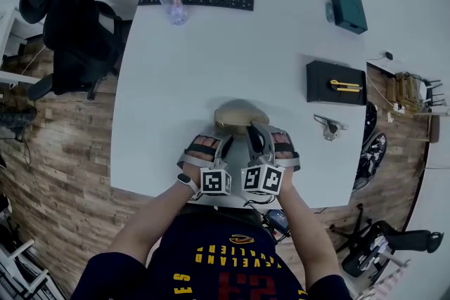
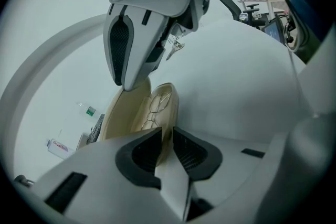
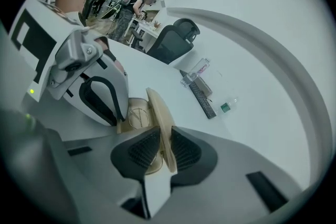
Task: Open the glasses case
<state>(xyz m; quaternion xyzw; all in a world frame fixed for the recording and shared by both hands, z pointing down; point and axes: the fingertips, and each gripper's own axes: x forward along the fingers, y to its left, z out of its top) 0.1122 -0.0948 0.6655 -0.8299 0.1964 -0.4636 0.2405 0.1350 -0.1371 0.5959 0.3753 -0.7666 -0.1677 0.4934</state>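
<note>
The beige glasses case (image 1: 238, 116) lies open just below the centre of the head view on the white table (image 1: 211, 46), with glasses (image 2: 154, 107) resting inside it. The left gripper (image 2: 167, 147) has its jaws narrowed onto the edge of the case's bottom half. The right gripper (image 3: 164, 150) pinches the raised lid (image 3: 159, 107) between its pads.
</note>
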